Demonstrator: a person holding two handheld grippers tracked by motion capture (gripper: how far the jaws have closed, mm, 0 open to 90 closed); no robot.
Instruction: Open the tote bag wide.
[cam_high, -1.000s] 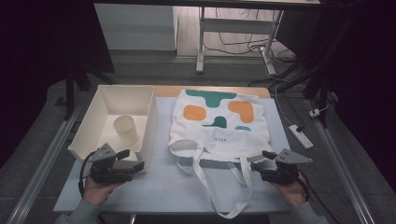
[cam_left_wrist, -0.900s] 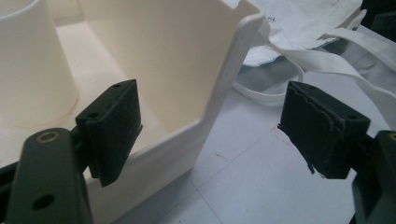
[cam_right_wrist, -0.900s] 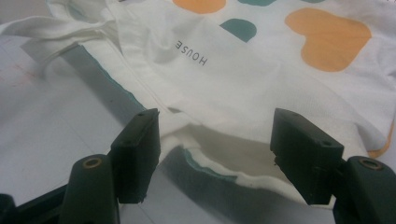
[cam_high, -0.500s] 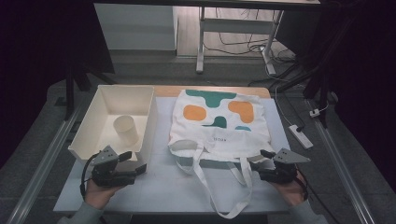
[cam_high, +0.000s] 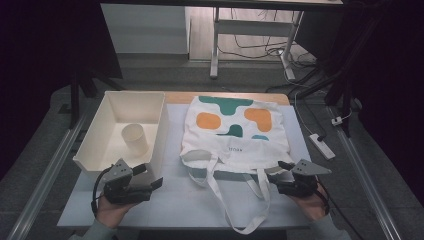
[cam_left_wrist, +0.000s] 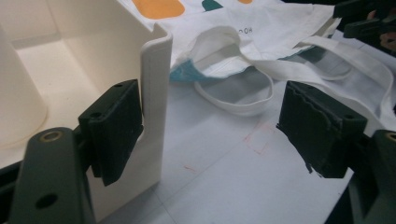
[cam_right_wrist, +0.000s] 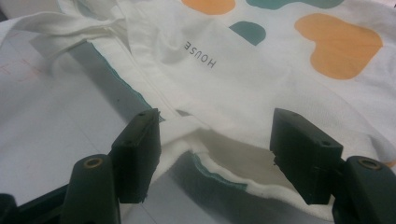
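Bag: white cloth tote with orange and green blotches, flat on the desk, mouth and two long straps toward the near edge; word "HOUSE" printed near the mouth, readable in the right tool view. Teal lining visible at the opening, slightly agape.

Right tool: in the person's right hand at the bag's near right corner, pointing left toward the mouth. Jaws released, standing apart; hem of the mouth and a strap root between them in the right tool view, no pad pressing on the cloth.

Left tool: in the left hand, at the near right corner of the bin, well apart from the bag's body. Jaws released, wide apart; in the left tool view one jaw just beside the bin's corner wall, contact not discernible, the other over bare desk near a strap loop.

Bin: white, rectangular, left of the bag, touching or just beside its left edge. Cup: pale, inside the bin near its right wall.

Desk surface: pale sheet with faint red marks.
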